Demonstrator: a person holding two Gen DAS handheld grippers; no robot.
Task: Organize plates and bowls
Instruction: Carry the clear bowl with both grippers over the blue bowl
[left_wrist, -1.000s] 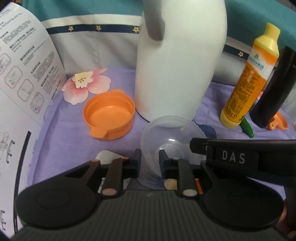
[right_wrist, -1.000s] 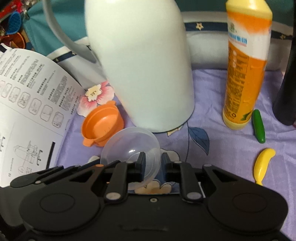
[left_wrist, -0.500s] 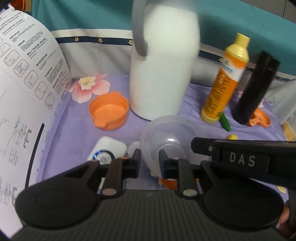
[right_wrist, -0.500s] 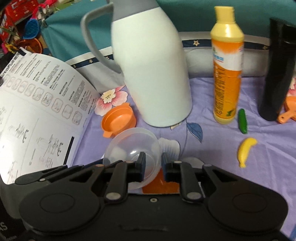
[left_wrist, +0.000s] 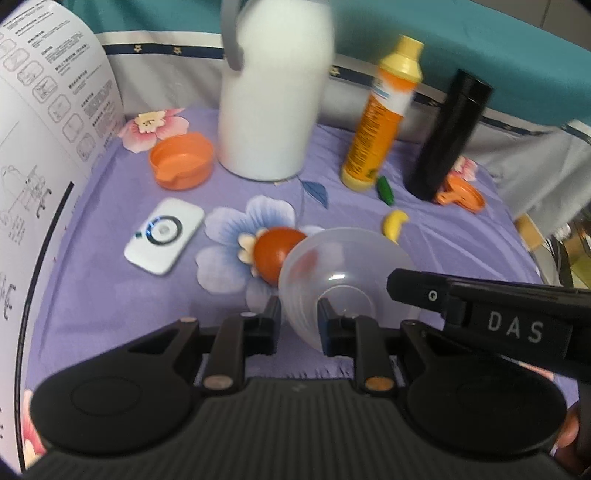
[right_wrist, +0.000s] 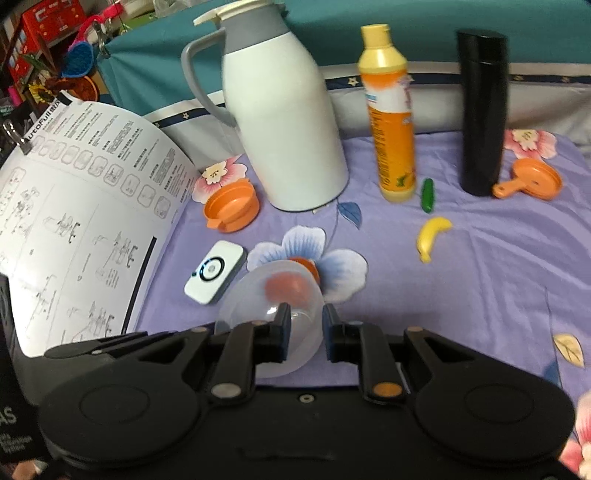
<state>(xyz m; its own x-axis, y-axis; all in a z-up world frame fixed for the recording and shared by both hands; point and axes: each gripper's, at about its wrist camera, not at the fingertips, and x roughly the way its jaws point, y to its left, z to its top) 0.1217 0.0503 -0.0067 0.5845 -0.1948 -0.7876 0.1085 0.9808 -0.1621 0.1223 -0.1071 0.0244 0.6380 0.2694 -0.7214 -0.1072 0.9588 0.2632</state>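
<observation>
A clear plastic bowl (left_wrist: 343, 266) is held above the purple flowered cloth. My left gripper (left_wrist: 298, 314) is shut on its rim, and my right gripper (right_wrist: 304, 319) is shut on the bowl (right_wrist: 273, 295) from the other side. An orange bowl (left_wrist: 181, 159) stands at the back left by the white jug; it also shows in the right wrist view (right_wrist: 231, 205). A small orange plate with a handle (right_wrist: 532, 181) lies at the back right beside the black flask. A red-orange round thing (left_wrist: 277, 249) lies on the cloth under the clear bowl.
A white jug (right_wrist: 284, 122), a yellow-orange bottle (right_wrist: 391, 110) and a black flask (right_wrist: 482, 110) stand along the back. A white device (right_wrist: 216, 273), a toy banana (right_wrist: 430, 236) and a green toy (right_wrist: 427, 190) lie on the cloth. A printed sheet (right_wrist: 74, 221) curls up at left.
Both grippers have pulled back and up with the clear bowl; the jug and bottles look farther away, and the white device, the red-orange thing and the banana have come into view.
</observation>
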